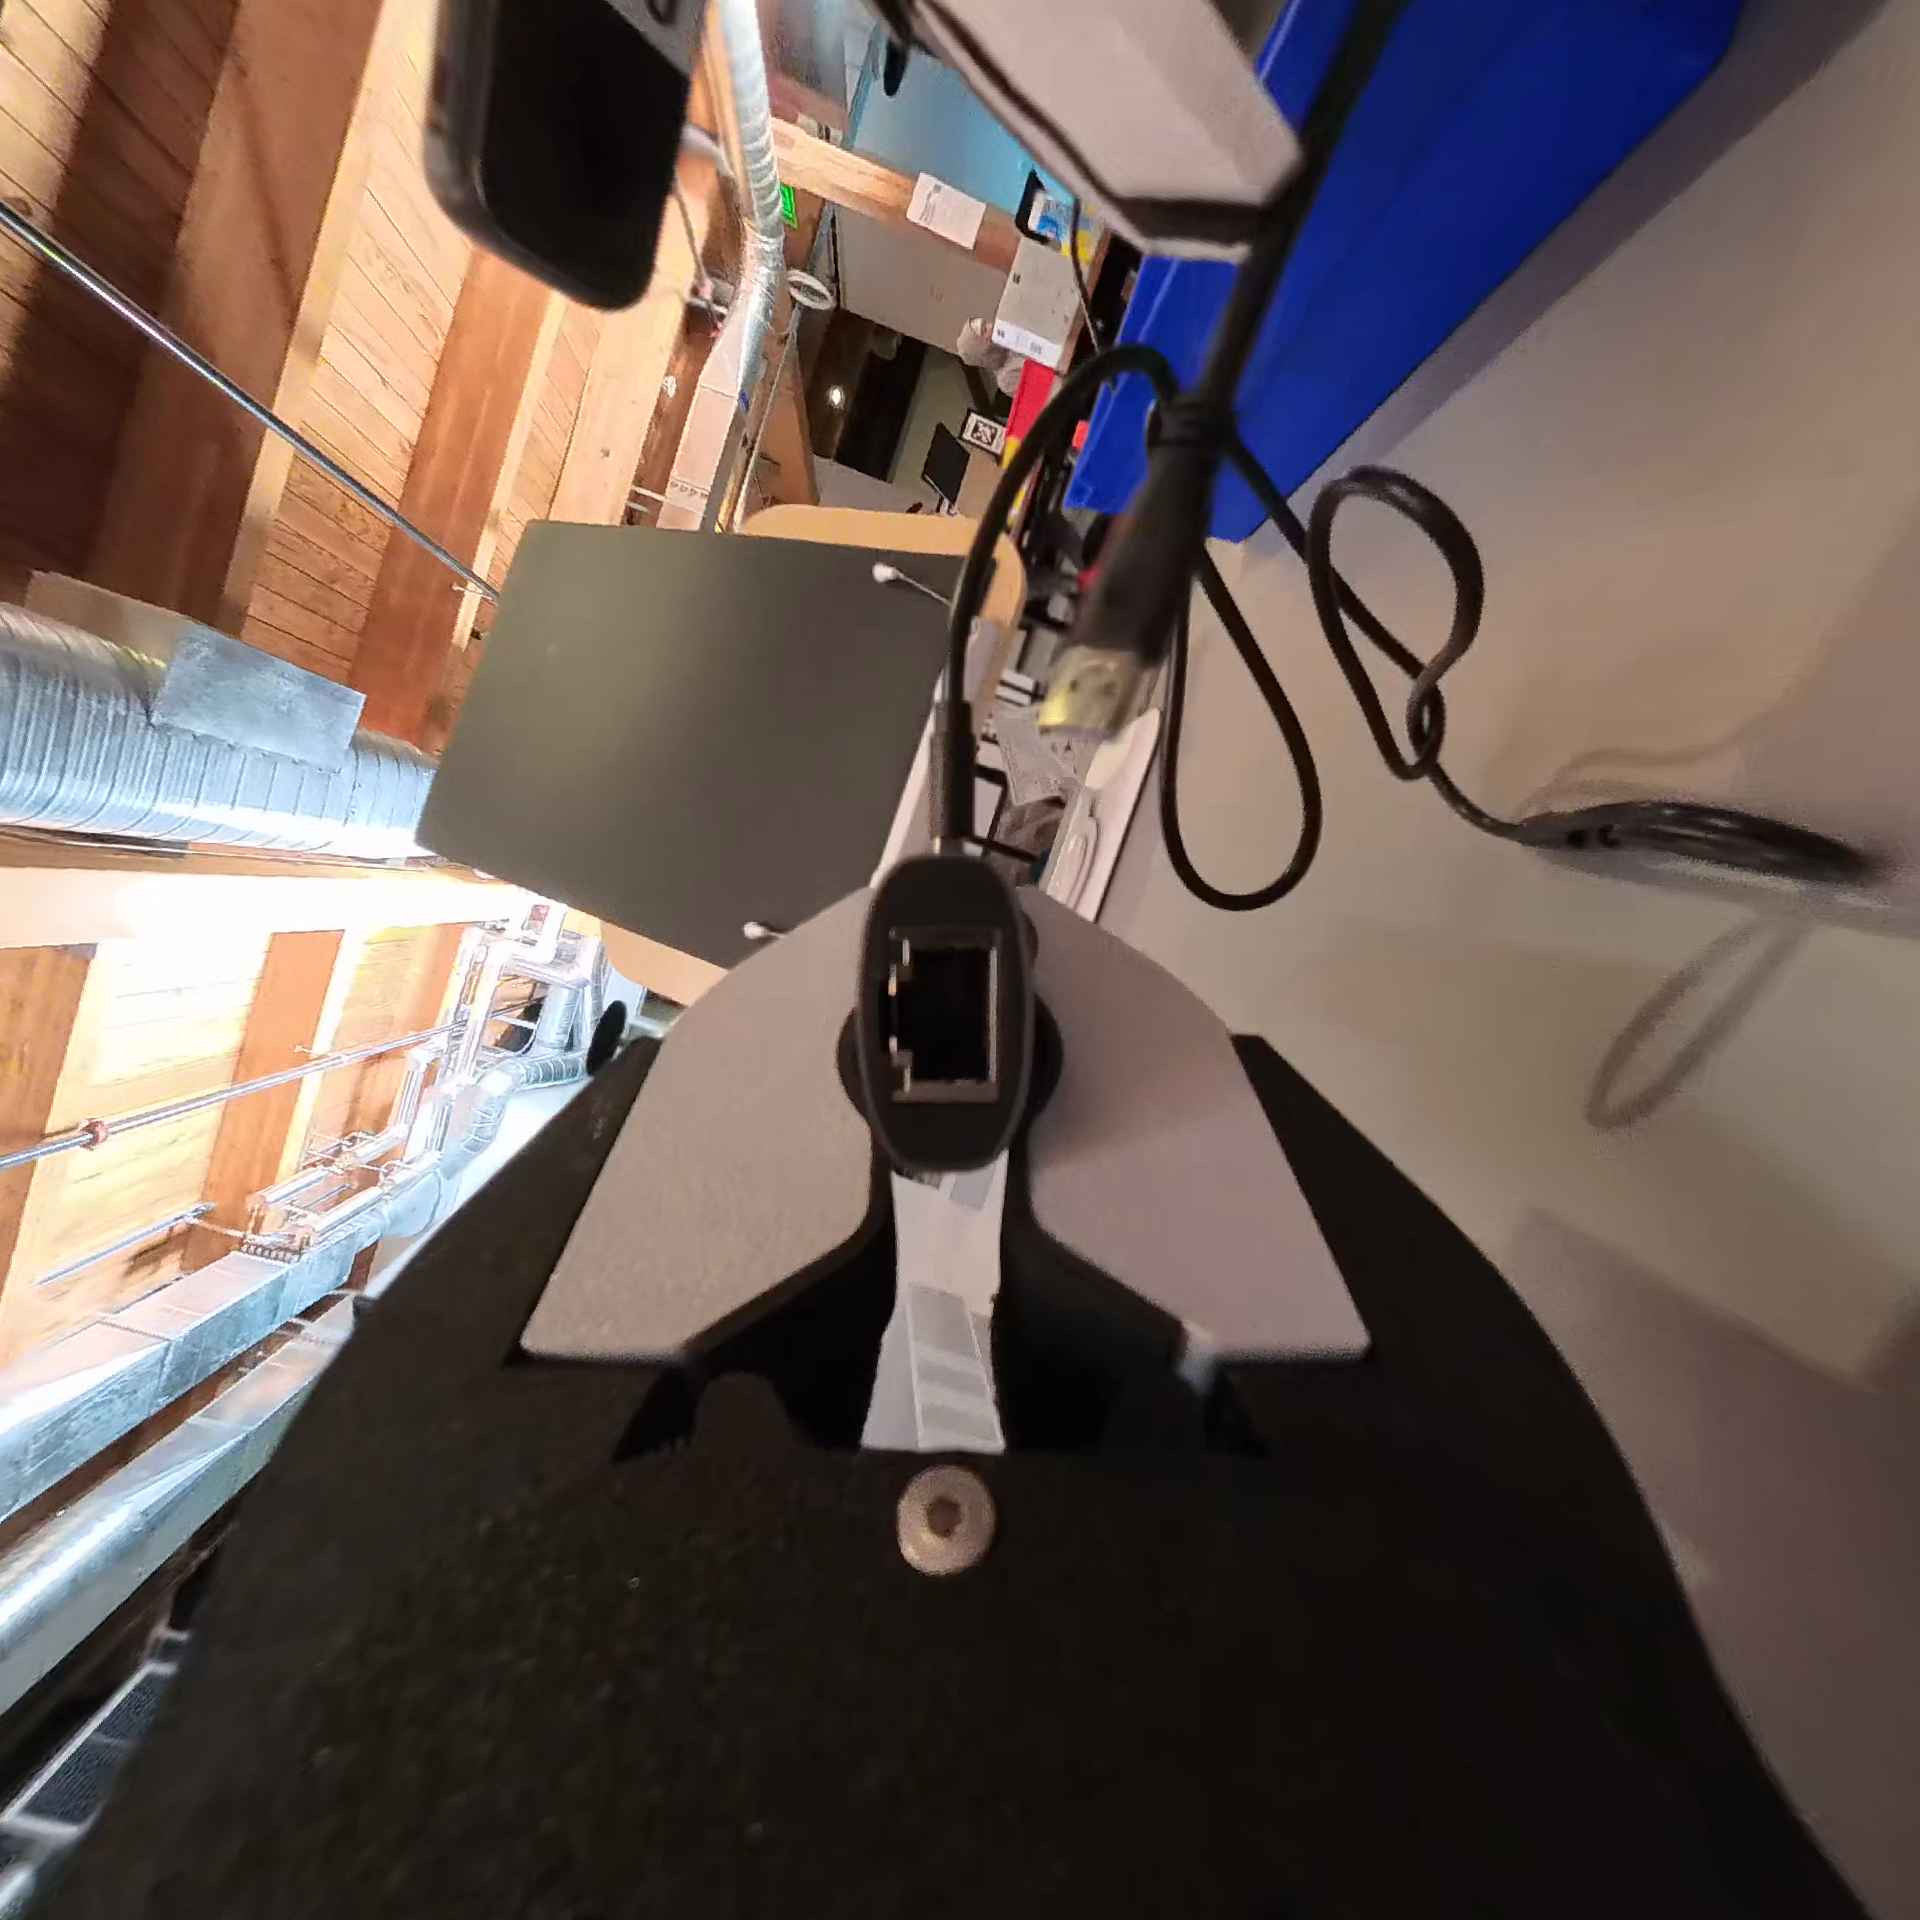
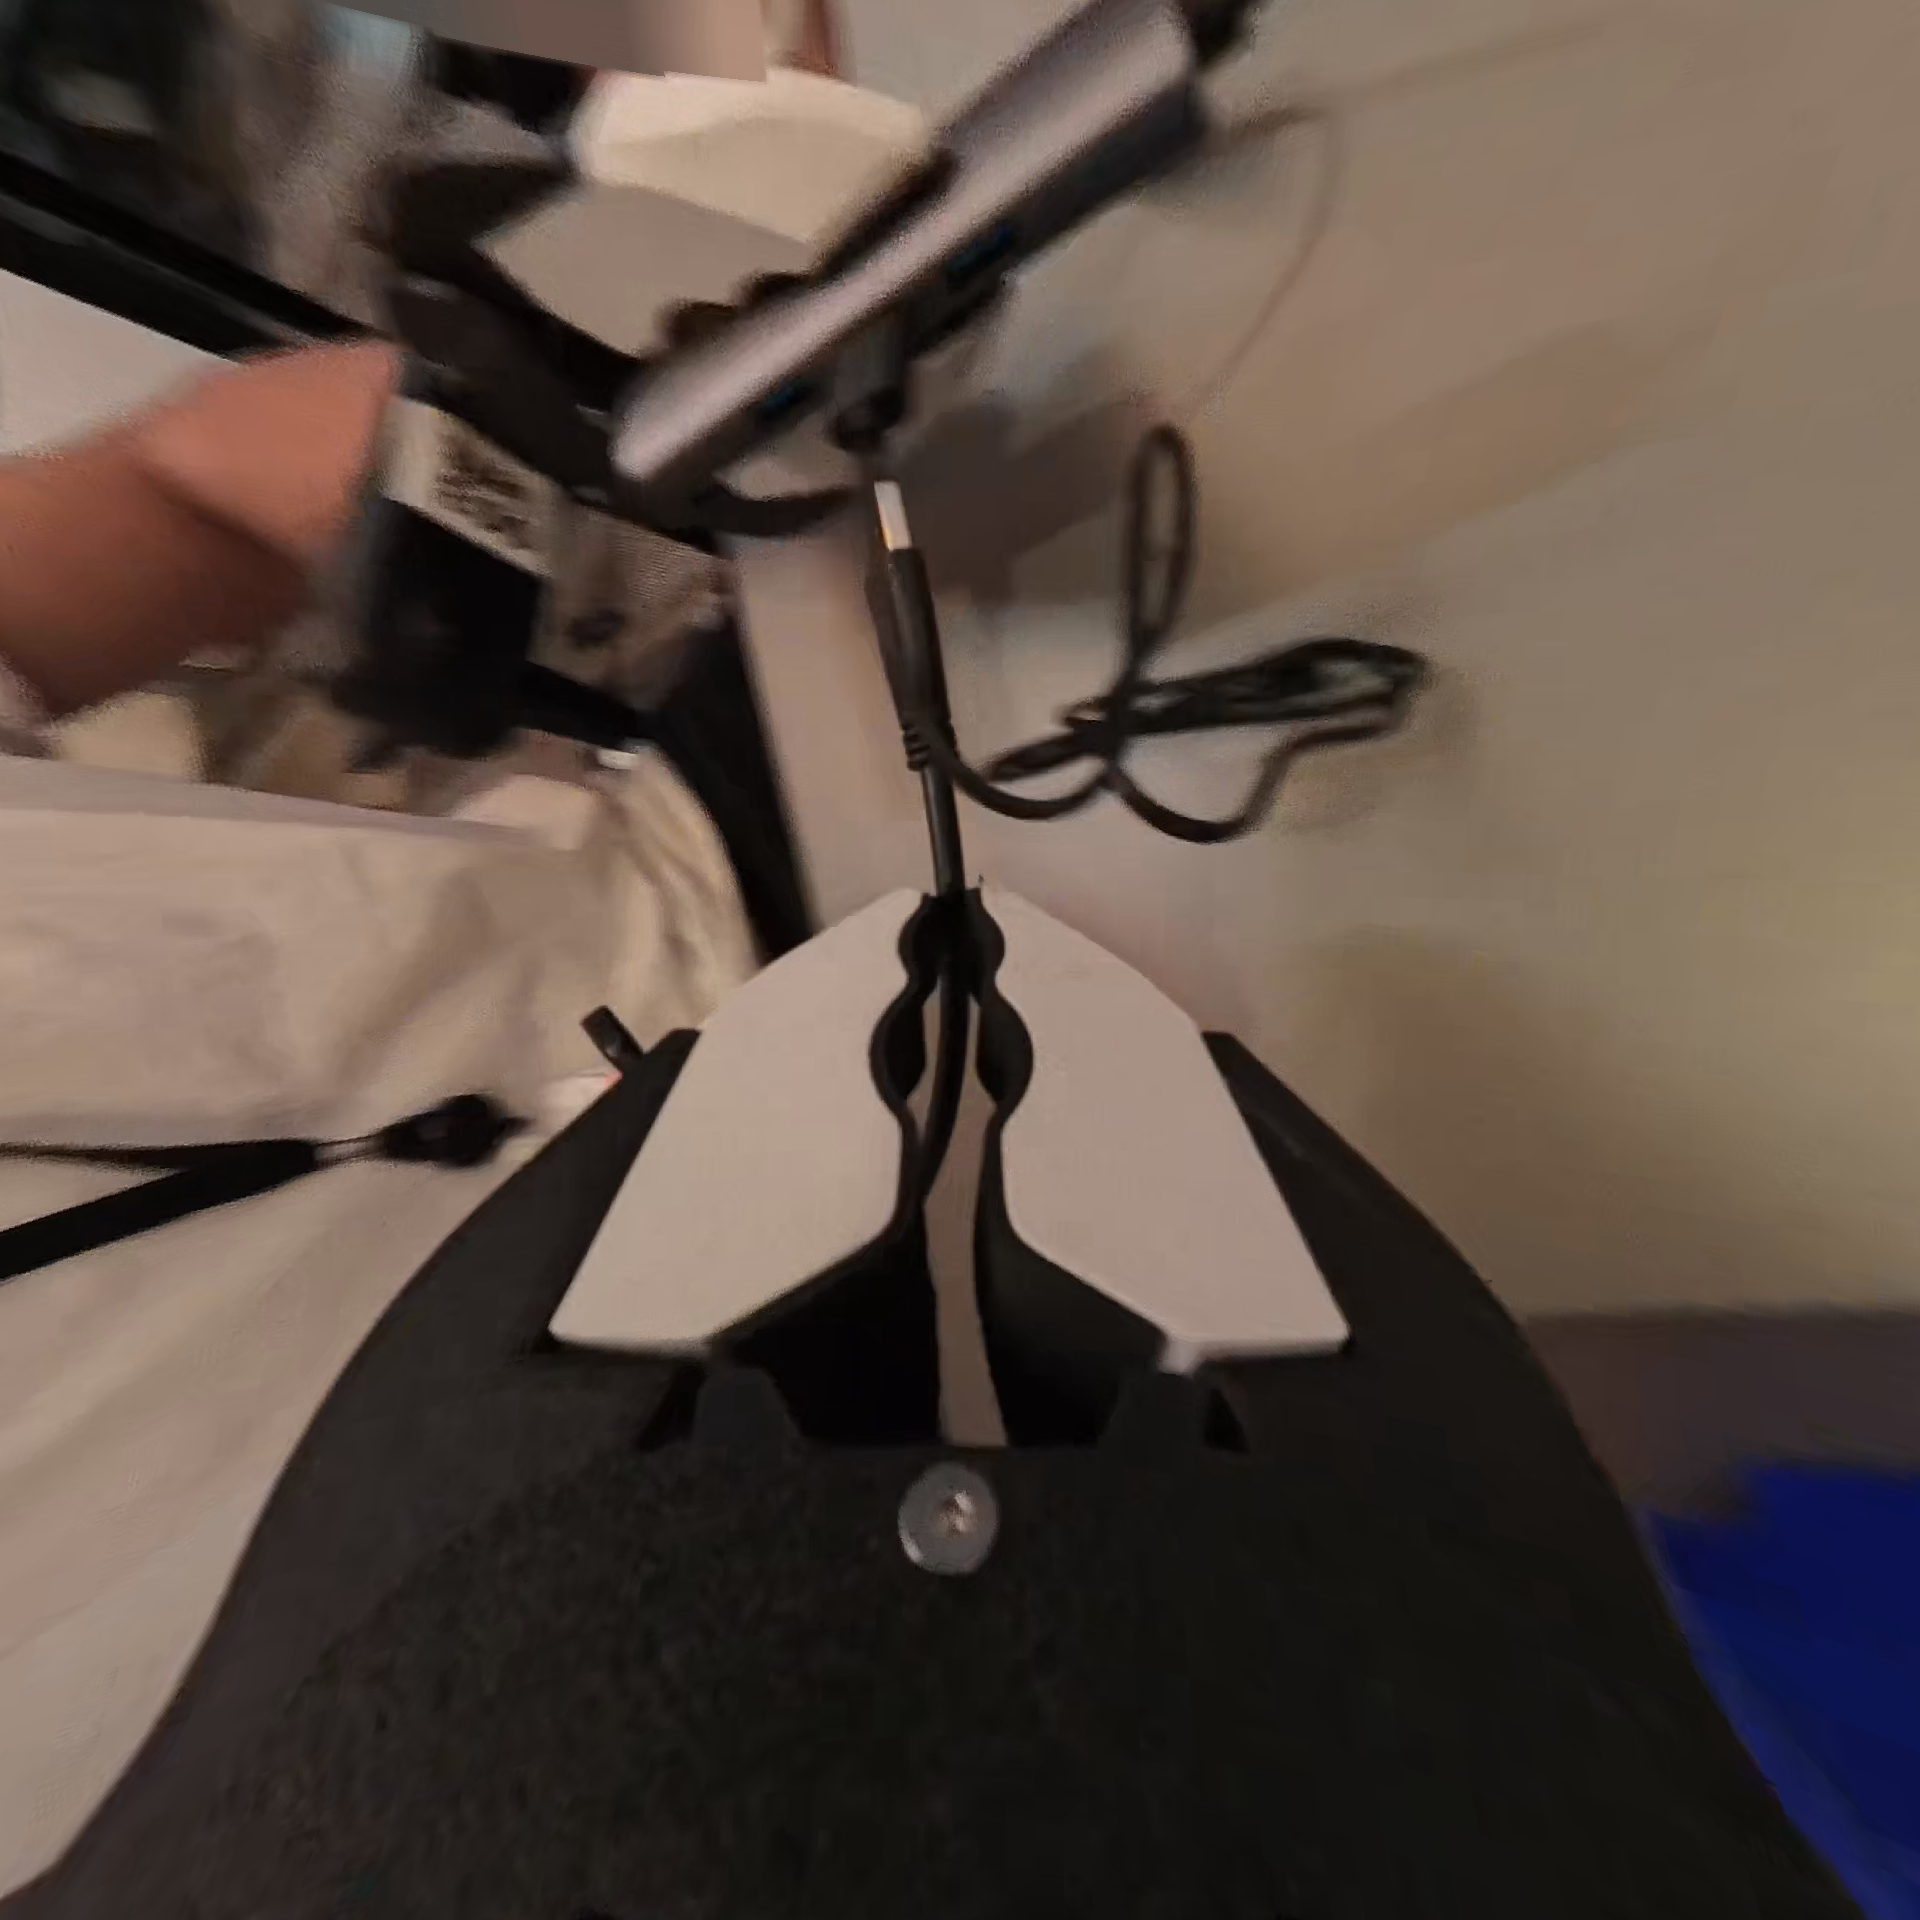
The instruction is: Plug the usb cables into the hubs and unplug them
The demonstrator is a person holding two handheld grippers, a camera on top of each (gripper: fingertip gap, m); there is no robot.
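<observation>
Right claw (image 2: 951, 914) pinching limp black USB cable (image 2: 940, 831) behind stiff plug (image 2: 906, 623); left claw (image 1: 940, 1049) clamping grey hub (image 2: 904, 249), probably light.

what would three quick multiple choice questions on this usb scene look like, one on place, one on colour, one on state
1. Where is the hub?
A. flat on the table
B. gripped in the left claw
C. inside the blue bin

2. What colour is the cable in the right claw?
A. black
B. white
C. red

3. What is the state of the USB plug?
A. fully seated in a port
B. lying loose on the table
C. out of the hub, its metal tip bare

Answers:
1 B: the left wrist view shows the fingers closed on the hub's end.
2 A: a black cord runs up between the right claw's fingers.
3 C: in the right wrist view the whole silver tip shows just short of the hub's side.
</observation>
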